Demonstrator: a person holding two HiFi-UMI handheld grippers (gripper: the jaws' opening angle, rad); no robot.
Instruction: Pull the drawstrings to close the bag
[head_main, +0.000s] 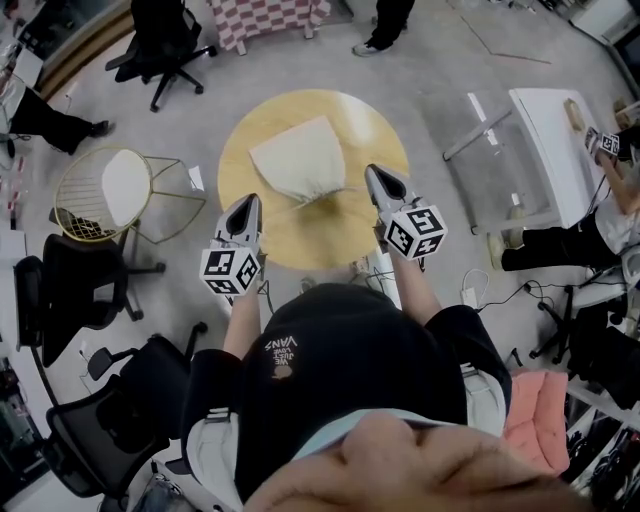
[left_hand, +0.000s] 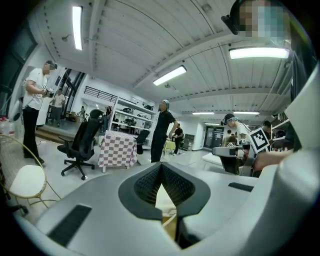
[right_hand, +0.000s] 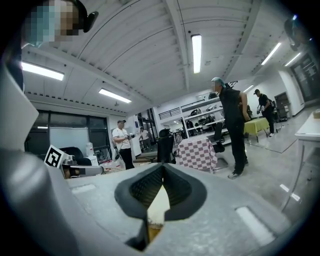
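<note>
Bag (head_main: 300, 160) between left tool (head_main: 250, 200) and right tool (head_main: 372, 171)
Gathered mouth points at the person, equally near both; jaws together.

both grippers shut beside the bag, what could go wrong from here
1. The left gripper and right gripper are both shut, but no drawstring shows clearly in either; a thin cord could slip out.
2. The bag lies loose on the round table; an uneven pull may drag it toward the edge.
</note>
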